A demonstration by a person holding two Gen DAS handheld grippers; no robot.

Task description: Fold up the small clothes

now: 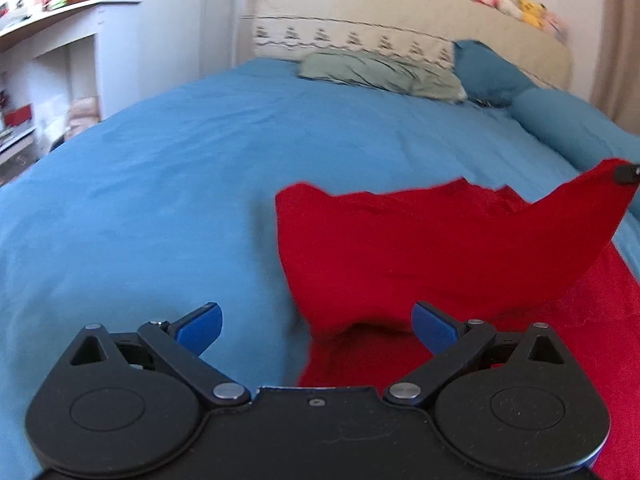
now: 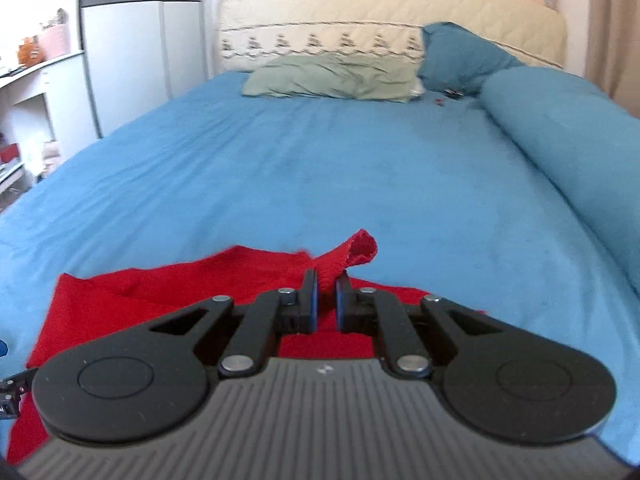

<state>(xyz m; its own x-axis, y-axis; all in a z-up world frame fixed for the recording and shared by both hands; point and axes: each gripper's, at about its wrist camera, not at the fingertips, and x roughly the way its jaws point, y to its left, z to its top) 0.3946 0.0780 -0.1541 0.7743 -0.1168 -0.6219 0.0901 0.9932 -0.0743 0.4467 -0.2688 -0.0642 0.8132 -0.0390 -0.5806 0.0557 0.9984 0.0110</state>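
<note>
Ribbed red knit point(image 2: 352, 254) pinched between right gripper point(image 2: 327, 300) pads

Left wrist: you look low over the left gripper point(image 1: 316, 330), facing the headboard point(image 1: 400, 12), red garment point(image 1: 440, 248) near, ahead-right | Right wrist: same heading, garment ahead-left | Shared: garment, bed point(image 1: 160, 184), headboard

Bright, soft daylight fills both views, washing out the white shelves point(image 1: 60, 48) toward 10 o'clock. Fisheye bending curves the blue bedsheet point(image 2: 320, 168) and darkens the corners at 1 and 11 o'clock. The headboard point(image 1: 400, 12) at 12 o'clock is smeared and soft.
</note>
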